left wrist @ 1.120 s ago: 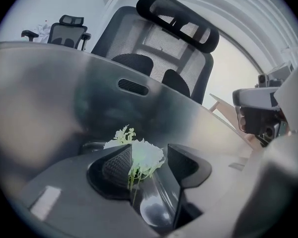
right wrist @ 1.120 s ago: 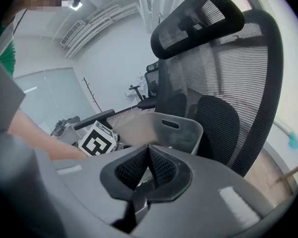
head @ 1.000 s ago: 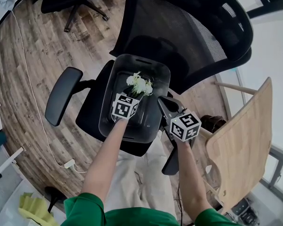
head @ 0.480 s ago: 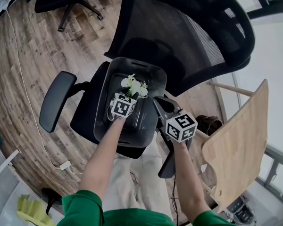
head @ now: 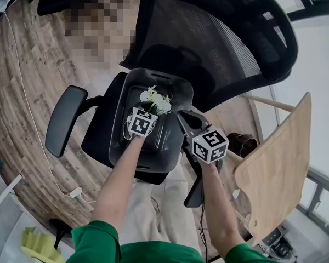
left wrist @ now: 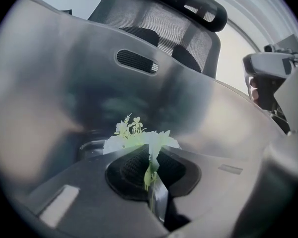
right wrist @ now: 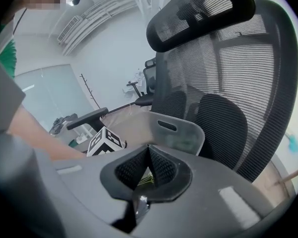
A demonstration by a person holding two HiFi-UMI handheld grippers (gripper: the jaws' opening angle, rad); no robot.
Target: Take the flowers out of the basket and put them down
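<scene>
A small bunch of white flowers (head: 156,101) with green stems lies inside a dark grey plastic basket (head: 170,78) on the seat of an office chair. My left gripper (head: 149,110) reaches down into the basket. In the left gripper view its jaws (left wrist: 151,158) are closing, and the green stem of the flowers (left wrist: 139,138) is pinched between the pads. My right gripper (head: 185,119) hovers at the basket's right rim. In the right gripper view its jaws (right wrist: 148,150) are shut with nothing in them, and the basket wall (right wrist: 184,138) lies ahead.
The basket sits on a black mesh office chair (head: 219,32) with armrests (head: 66,119) on either side. A pale wooden board (head: 274,174) stands at the right. A white cable (head: 27,75) runs over the wooden floor at the left.
My left gripper has crept slightly closer to the flowers inside the basket. The right gripper stays by the basket's right rim.
</scene>
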